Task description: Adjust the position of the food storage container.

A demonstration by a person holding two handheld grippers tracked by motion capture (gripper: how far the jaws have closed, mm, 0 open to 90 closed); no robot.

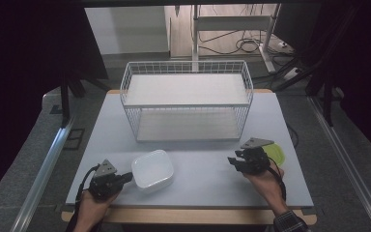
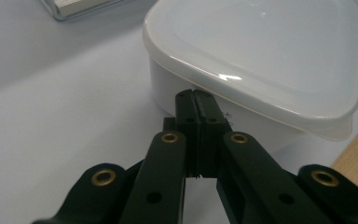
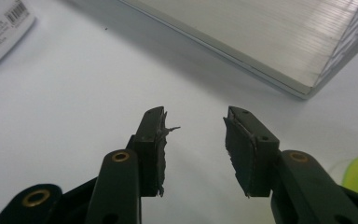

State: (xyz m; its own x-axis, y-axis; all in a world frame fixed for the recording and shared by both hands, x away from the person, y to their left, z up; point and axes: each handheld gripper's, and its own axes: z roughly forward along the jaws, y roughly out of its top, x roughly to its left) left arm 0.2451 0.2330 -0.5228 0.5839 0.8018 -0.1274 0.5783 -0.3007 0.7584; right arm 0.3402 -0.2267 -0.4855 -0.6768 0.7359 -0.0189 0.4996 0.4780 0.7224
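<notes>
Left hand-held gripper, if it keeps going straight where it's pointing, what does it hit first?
The left hand-held gripper, its jaws shut, points at the side wall of the white lidded container, just under the lid's rim. That wall comes first; the tips look almost against it, though contact is unclear.

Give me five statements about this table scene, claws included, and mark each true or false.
1. The left claw is shut, tips at the white lidded container. True.
2. The right claw grips a green lid. False: it is open and empty; the green lid lies beside it.
3. The wire basket rack stands beyond the container. True.
4. The container is on the rack's upper shelf. False: it sits on the table.
5. The container's lid is off. False: it is on.
</notes>
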